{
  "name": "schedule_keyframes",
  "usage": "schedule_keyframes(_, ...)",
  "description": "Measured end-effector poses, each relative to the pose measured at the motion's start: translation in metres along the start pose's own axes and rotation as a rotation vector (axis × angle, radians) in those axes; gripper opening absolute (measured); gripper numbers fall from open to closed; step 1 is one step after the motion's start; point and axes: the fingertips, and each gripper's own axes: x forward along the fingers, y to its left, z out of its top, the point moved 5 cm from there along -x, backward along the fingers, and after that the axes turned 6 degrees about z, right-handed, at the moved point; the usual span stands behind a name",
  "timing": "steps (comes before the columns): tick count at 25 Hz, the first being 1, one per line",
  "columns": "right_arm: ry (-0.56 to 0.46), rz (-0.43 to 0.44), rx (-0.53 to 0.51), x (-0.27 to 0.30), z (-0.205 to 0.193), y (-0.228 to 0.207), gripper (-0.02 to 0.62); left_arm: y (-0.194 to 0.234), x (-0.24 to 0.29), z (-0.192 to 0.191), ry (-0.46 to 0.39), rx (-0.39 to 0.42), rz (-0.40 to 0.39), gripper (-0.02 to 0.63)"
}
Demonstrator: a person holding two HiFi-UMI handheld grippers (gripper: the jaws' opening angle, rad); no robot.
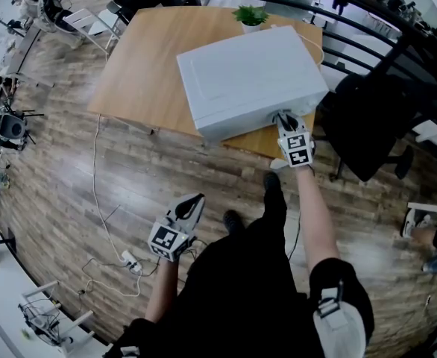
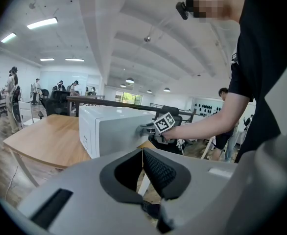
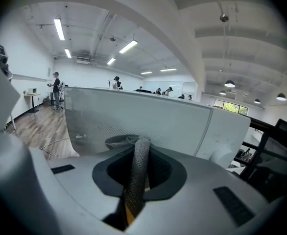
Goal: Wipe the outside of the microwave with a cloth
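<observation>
A white microwave (image 1: 250, 78) stands on the wooden table (image 1: 140, 69), near its front edge. My right gripper (image 1: 284, 120) is shut on a grey cloth (image 3: 136, 163) and presses it against the microwave's front face (image 3: 148, 121). The same gripper shows in the left gripper view against the microwave (image 2: 109, 129) as the right gripper (image 2: 148, 129). My left gripper (image 1: 192, 203) hangs low over the floor, away from the table, its jaws shut and nothing between them (image 2: 142, 158).
A small potted plant (image 1: 250, 16) stands behind the microwave. A black office chair (image 1: 375, 121) is to the right of the table. A white cable with a power strip (image 1: 129, 259) lies on the wooden floor. A black railing (image 1: 330, 6) runs behind the table.
</observation>
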Motion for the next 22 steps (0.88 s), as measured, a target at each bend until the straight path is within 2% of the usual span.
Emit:
schedule_keyframes(9,-0.004,0.075,-0.015,0.015,0.007,0.039,0.034,0.0,-0.01,-0.008,-0.006,-0.015,0.023,0.006)
schedule_keyframes(14,-0.007,0.11,-0.022,0.022,0.009,0.06,0.034,0.003,-0.019,-0.012,-0.05,0.009,0.04,0.006)
schedule_keyframes(22,-0.014,0.159,-0.025,0.031,0.014,0.089,0.034,0.003,-0.031,-0.019,-0.029,-0.022,0.068,0.006)
